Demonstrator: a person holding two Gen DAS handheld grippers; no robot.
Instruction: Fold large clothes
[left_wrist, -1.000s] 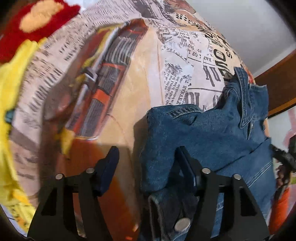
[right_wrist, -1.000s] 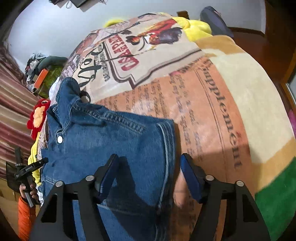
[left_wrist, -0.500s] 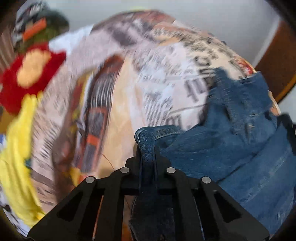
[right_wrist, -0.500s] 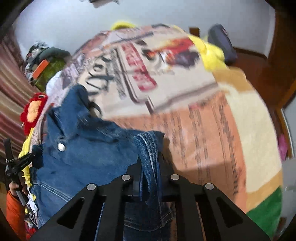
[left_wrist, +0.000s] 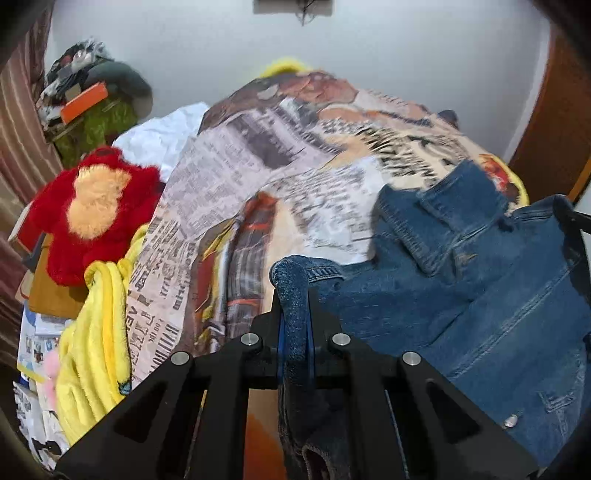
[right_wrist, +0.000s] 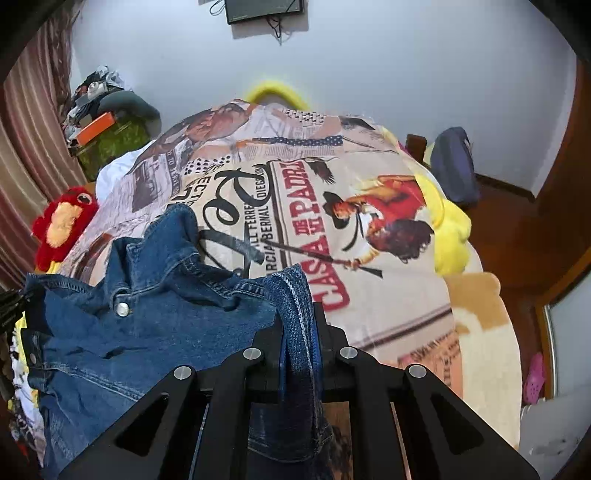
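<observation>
Bedroom with pale walls; a bed covered by a newspaper-print blanket (left_wrist: 229, 184) serves as the work surface. Left to right: one red plush toy (left_wrist: 92, 206) and one yellow fleece blanket (left_wrist: 96, 332) at the bed's left edge, then one blue denim jacket (left_wrist: 480, 295) lying on the bed toward its near side, collar pointing away. Left gripper (left_wrist: 293, 332) — jaws together, clamped on a jacket edge. Right gripper (right_wrist: 299, 332) — jaws likewise clamped on the opposite jacket edge, which rides up between them. Judgement: folding is at an early stage; both edges gripped and raised, no finished fold visible — body and collar remain unfolded.
</observation>
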